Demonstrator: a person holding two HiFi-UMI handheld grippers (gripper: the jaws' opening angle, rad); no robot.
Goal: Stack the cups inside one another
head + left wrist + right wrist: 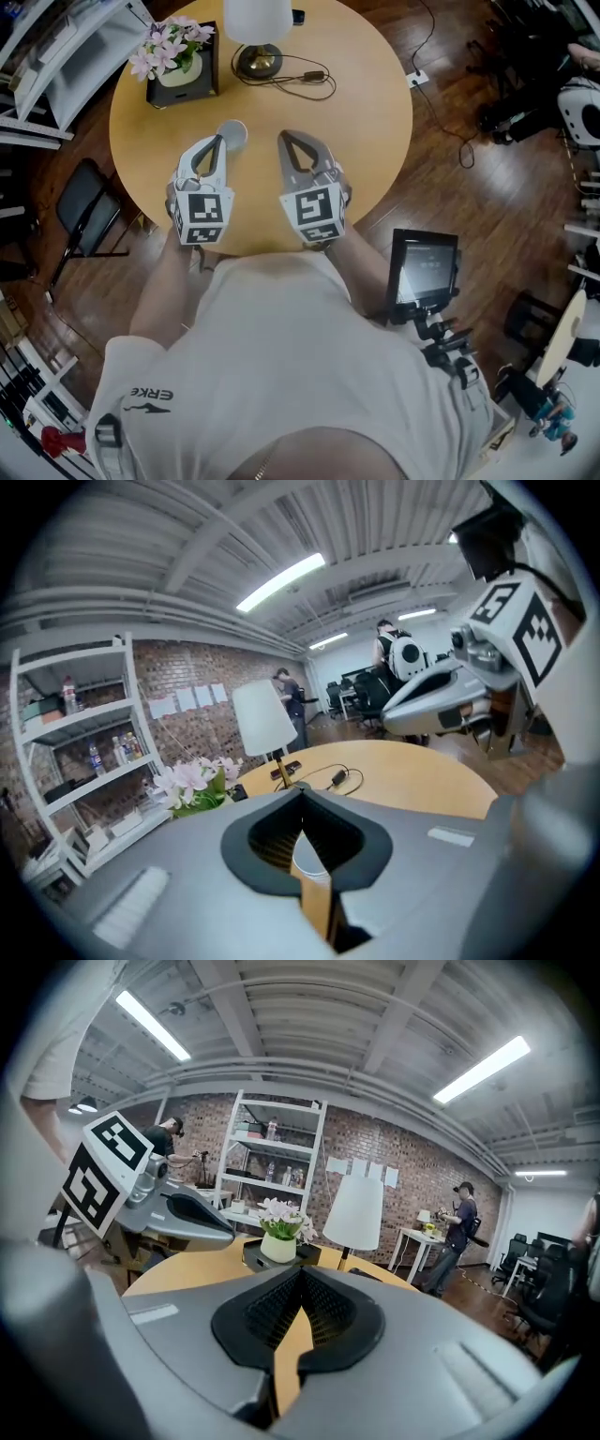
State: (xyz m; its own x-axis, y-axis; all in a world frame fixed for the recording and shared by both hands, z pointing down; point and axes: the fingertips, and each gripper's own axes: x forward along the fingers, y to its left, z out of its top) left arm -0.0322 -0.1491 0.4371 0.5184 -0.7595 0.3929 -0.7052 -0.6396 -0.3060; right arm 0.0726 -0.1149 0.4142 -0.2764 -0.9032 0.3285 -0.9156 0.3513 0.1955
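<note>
1. The white cup (232,134) stands on the desk (366,112), on the person's side of the lamp (258,60). No second loose cup is seen, so the stacking is judged done.
2. The left claw (221,140) is closed, pinching nothing, just short of the cup.
3. The right claw (283,137) is closed and empty, equally short of the lamp.
4. Only a clear retreat seems called for next.

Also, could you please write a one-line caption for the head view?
Left gripper and right gripper, both shut, over a round table, cup near the left tip.
</note>
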